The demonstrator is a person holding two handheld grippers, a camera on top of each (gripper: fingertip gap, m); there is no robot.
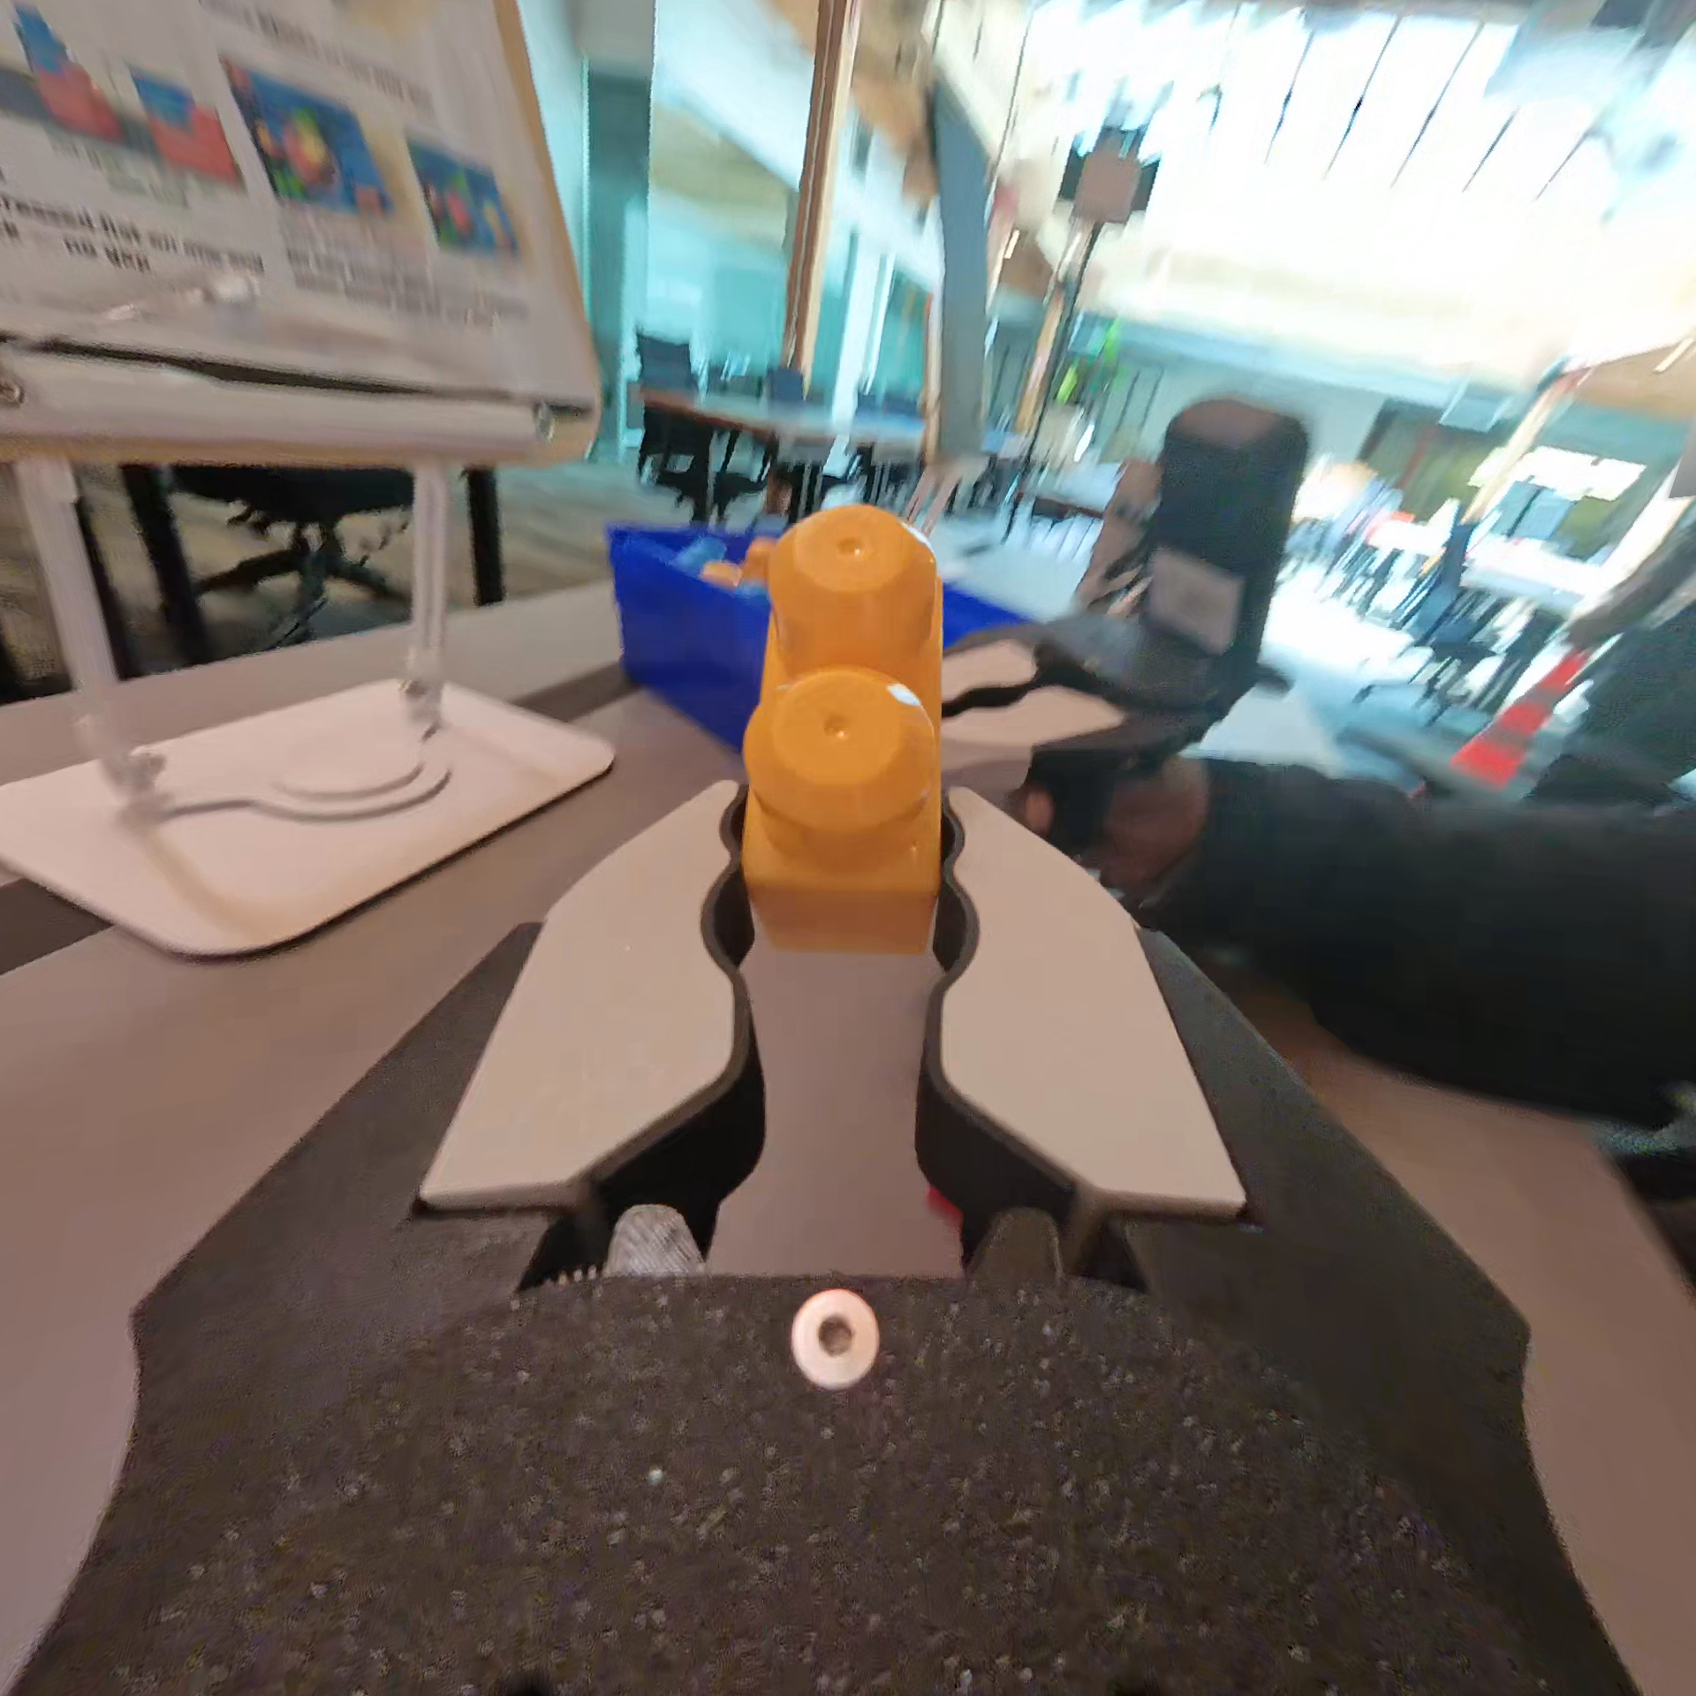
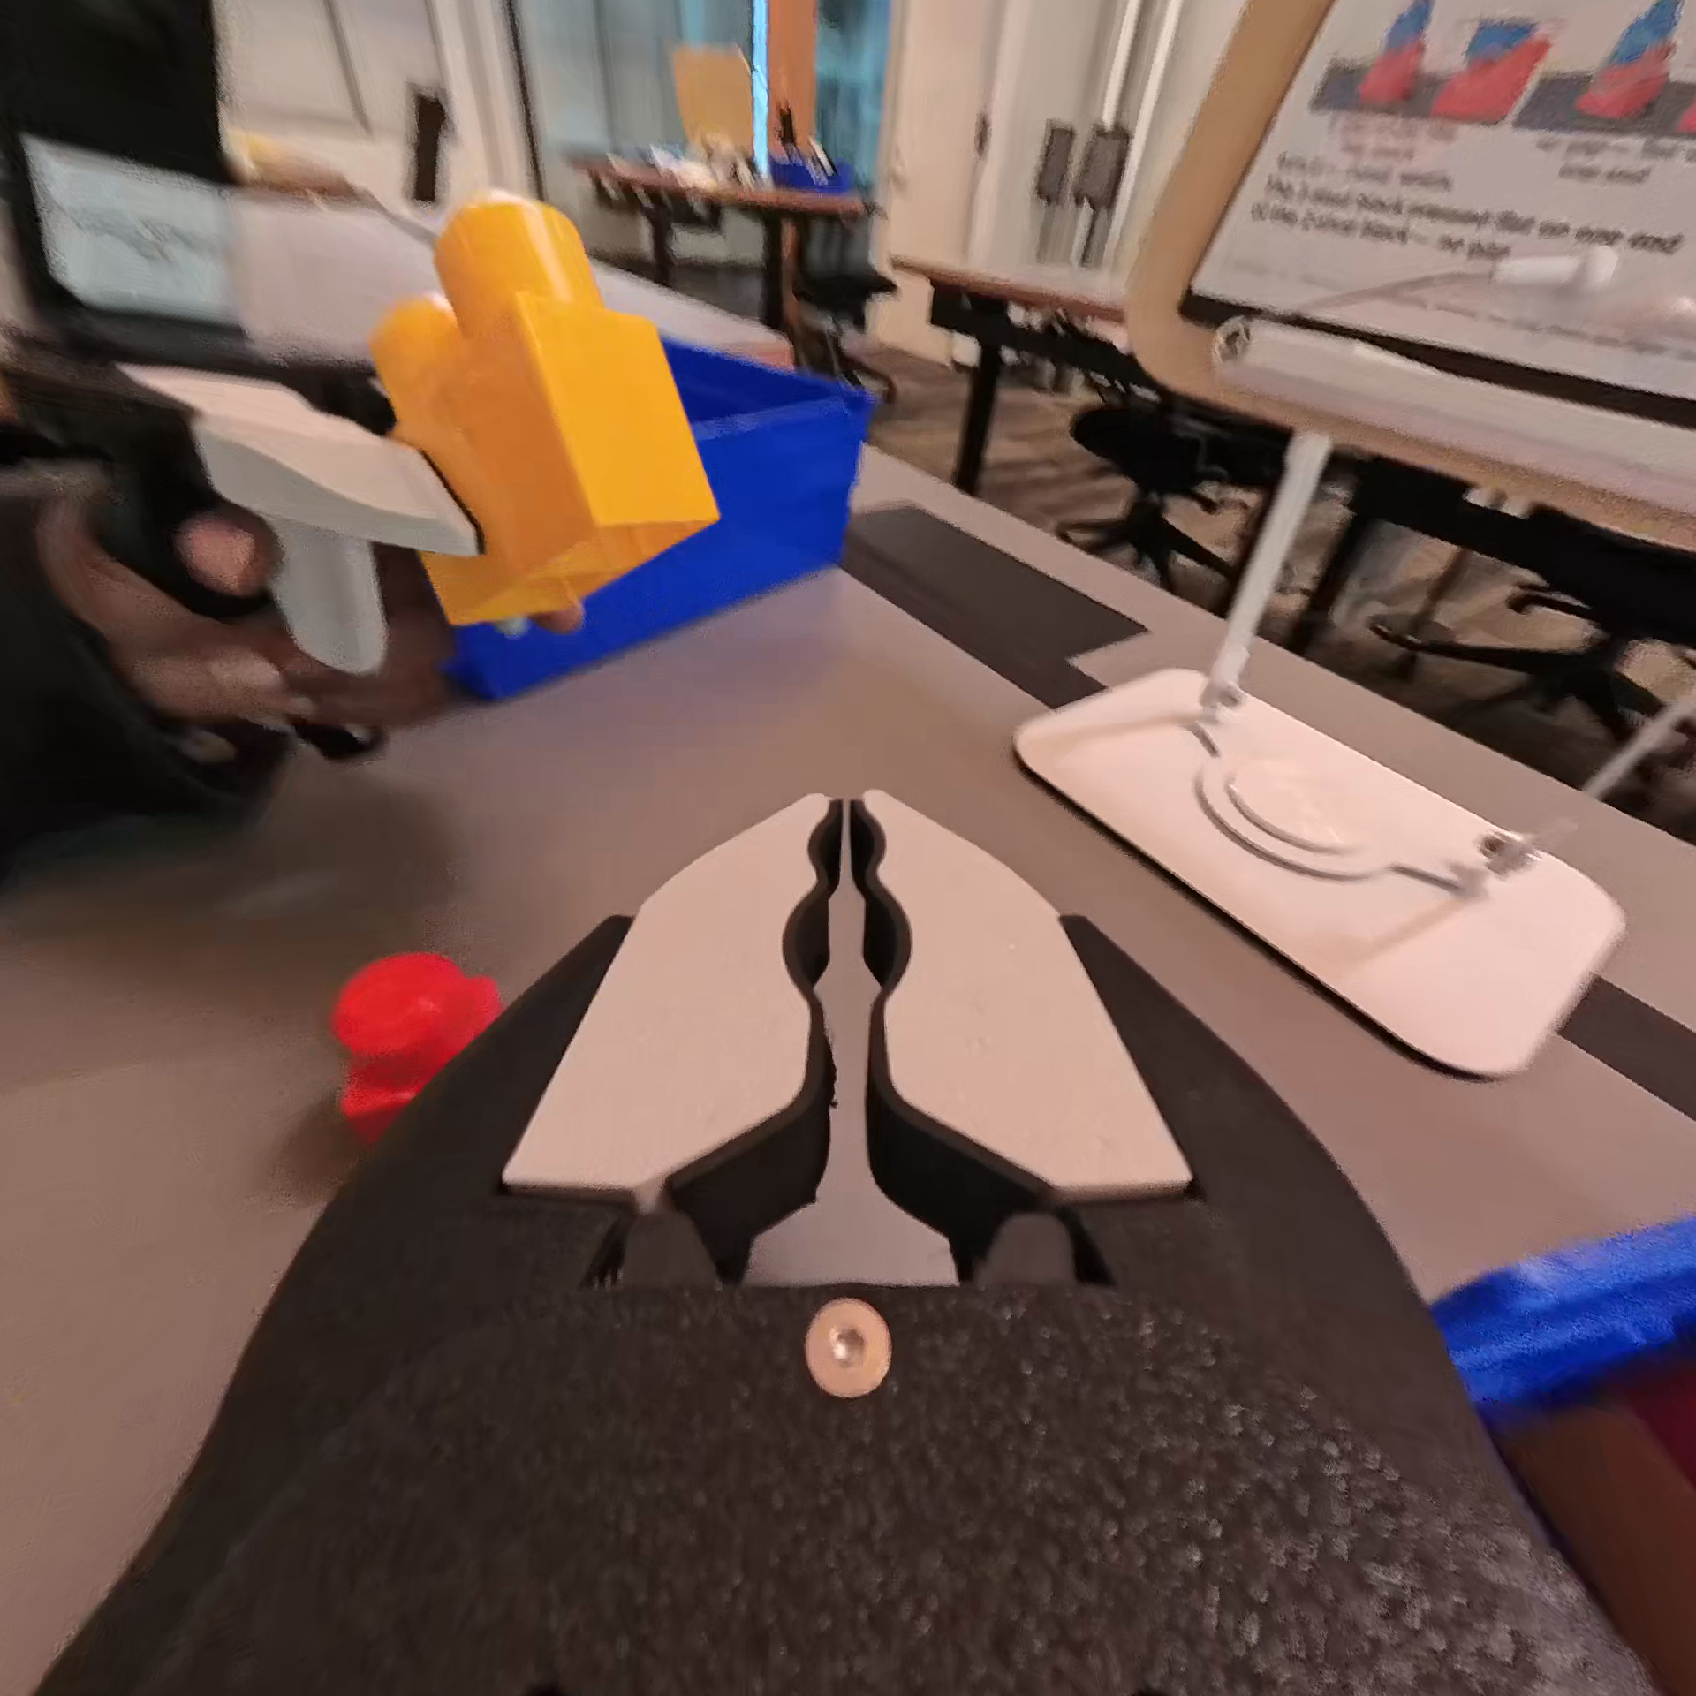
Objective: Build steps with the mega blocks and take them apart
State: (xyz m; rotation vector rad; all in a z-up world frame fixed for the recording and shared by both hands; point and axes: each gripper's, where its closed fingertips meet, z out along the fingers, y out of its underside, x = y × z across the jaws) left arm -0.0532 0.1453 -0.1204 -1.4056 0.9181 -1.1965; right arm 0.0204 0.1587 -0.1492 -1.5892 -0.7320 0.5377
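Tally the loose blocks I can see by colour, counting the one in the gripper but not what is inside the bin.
Orange blocks: 1, the two-stud orange block clamped in the left gripper, held off the table.
Red blocks: 1, the red block on the grey table beside the shut, empty right gripper.
Total: 2

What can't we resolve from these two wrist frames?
- Blue bin contents: left wrist view, mostly hidden behind the orange block; in the right wrist view the bin wall hides them.
- Red block: right wrist view, partly covered by the right gripper body, blurred.
- Instruction sheet: cut off by the frame edge, blurred.
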